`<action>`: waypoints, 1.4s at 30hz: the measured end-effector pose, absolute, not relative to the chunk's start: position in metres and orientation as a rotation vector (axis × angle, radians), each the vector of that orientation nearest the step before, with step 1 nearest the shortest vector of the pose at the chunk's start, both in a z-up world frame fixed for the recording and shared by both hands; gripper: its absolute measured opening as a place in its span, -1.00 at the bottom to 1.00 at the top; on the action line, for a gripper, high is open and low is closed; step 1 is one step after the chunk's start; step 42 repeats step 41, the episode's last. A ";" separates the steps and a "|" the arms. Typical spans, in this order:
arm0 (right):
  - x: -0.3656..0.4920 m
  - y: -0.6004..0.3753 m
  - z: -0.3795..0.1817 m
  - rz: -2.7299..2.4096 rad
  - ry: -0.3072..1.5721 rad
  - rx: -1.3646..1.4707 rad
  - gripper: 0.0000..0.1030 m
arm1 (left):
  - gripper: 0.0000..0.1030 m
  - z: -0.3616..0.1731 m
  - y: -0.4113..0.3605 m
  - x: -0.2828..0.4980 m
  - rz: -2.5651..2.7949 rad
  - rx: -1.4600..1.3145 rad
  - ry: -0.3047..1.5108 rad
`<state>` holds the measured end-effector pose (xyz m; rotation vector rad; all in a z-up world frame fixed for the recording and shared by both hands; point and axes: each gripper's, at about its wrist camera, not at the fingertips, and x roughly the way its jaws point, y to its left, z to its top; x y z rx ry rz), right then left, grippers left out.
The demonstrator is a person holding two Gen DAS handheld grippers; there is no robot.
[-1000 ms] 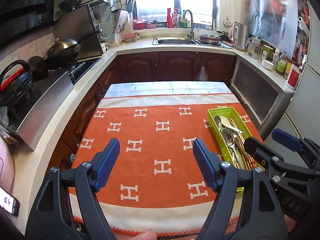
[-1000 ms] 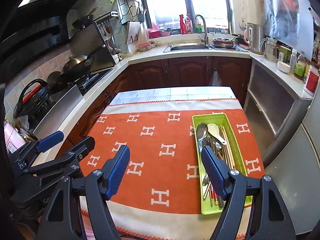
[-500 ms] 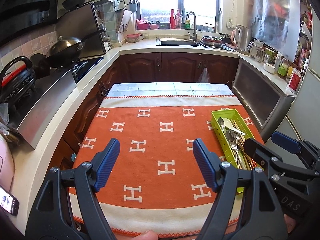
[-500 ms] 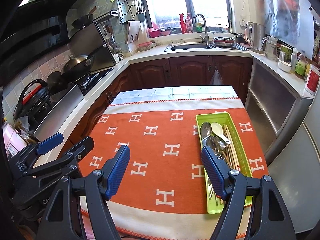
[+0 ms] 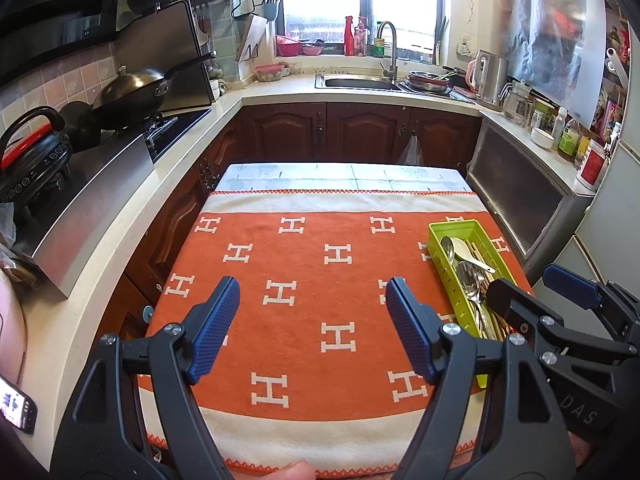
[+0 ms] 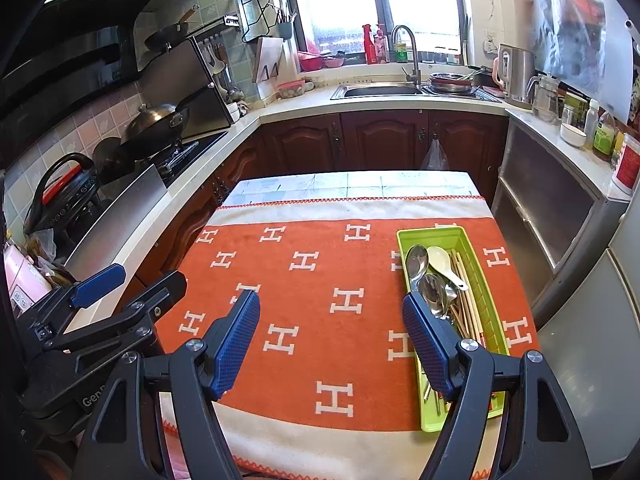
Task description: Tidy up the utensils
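A lime-green utensil tray (image 5: 438, 258) (image 6: 486, 280) lies on the right side of the orange H-patterned cloth (image 5: 304, 280) (image 6: 320, 280). It holds metal spoons (image 6: 418, 258), a white ceramic spoon (image 6: 440, 260) and chopsticks (image 6: 468, 292). My left gripper (image 5: 312, 328) is open and empty above the cloth's near middle. My right gripper (image 6: 332, 340) is open and empty, its right finger in front of the tray's near half. Each gripper shows in the other's view, the right one (image 5: 560, 312) and the left one (image 6: 120, 296).
The table stands in a U-shaped kitchen. A stove with a wok (image 5: 132, 92) and a pressure cooker (image 5: 32, 148) are on the left counter. A sink (image 5: 360, 82) is at the back. A kettle (image 5: 490, 76) and bottles are on the right counter. A phone (image 5: 16, 410) lies at bottom left.
Both grippers have drawn back and tilted slightly, so the table and tray sit a little lower in view. Both stay open and empty. The tray has not moved.
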<state>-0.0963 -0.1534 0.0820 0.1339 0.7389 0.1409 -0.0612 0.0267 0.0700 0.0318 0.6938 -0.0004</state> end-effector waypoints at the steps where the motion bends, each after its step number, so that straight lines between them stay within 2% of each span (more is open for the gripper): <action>1: -0.096 -0.153 0.082 0.141 0.739 0.133 0.45 | 0.42 0.069 0.027 -0.061 -0.001 0.031 0.695; 42: -0.079 -0.147 0.066 0.151 0.772 0.128 0.45 | 0.42 0.053 0.031 -0.056 0.008 0.014 0.725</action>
